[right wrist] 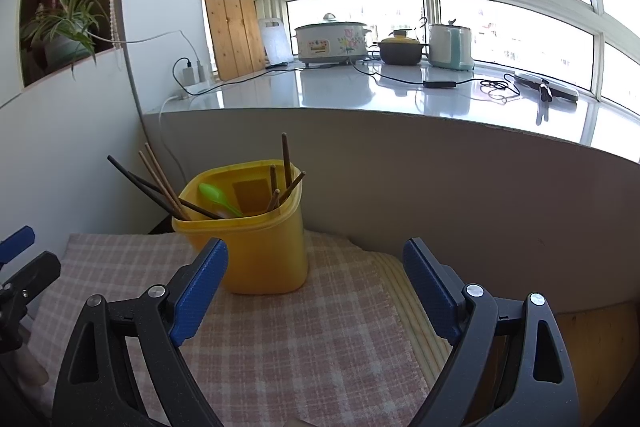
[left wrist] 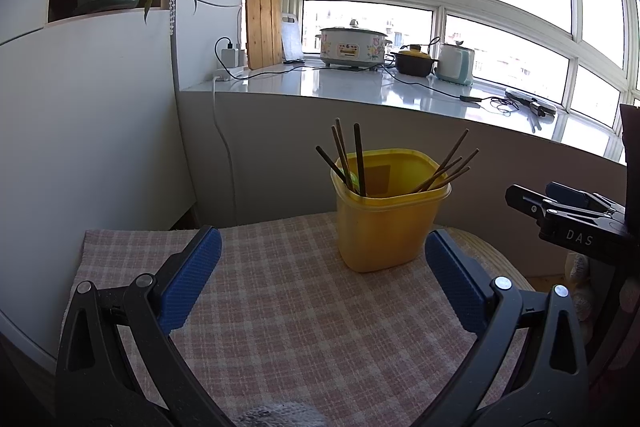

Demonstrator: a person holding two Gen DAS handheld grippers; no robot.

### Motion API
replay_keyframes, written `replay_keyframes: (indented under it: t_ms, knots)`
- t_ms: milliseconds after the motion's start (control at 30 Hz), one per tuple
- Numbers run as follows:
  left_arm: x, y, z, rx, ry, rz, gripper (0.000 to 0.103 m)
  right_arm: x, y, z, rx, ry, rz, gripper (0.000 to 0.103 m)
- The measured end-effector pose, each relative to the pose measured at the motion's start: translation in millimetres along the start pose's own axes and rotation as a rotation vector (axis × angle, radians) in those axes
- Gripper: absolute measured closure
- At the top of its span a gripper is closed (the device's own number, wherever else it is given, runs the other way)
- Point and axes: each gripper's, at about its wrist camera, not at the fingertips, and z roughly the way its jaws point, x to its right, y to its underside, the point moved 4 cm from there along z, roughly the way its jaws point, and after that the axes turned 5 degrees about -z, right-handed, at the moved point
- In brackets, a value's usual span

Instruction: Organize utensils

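A yellow plastic container (left wrist: 386,223) stands upright on a pink checked cloth (left wrist: 288,311). It holds several dark and brown chopsticks (left wrist: 358,157) leaning on both sides. In the right wrist view the container (right wrist: 262,247) also holds a green spoon (right wrist: 218,199) among the chopsticks (right wrist: 160,181). My left gripper (left wrist: 320,259) is open and empty, a little in front of the container. My right gripper (right wrist: 316,267) is open and empty, in front of and to the right of the container. The right gripper's body (left wrist: 568,215) shows at the right edge of the left wrist view.
The cloth (right wrist: 280,339) covers a small table with a striped mat (right wrist: 416,307) at its right edge. Behind is a low wall under a white sill (left wrist: 360,87) with a cooker (left wrist: 352,47), a pot, a kettle and cables. A white cabinet (left wrist: 80,127) stands on the left.
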Motion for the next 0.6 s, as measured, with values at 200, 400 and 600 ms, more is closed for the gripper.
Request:
replay_keyframes:
  t_ms: [200, 400, 600]
  knots:
    - [-0.3, -0.2, 0.2, -0.001, 0.001, 0.0, 0.0, -0.6, 0.7, -0.1, -0.002, -0.001, 0.001, 0.014]
    - [-3.2, 3.0, -2.2, 0.002, -0.01, -0.006, 0.0, -2.2, 1.5, 0.1, -0.005, -0.001, 0.001, 0.014]
    - [-9.7, 6.2, -2.7, -0.007, -0.011, -0.023, 0.0, -3.4, 2.9, 2.8, -0.011, 0.001, 0.002, 0.014]
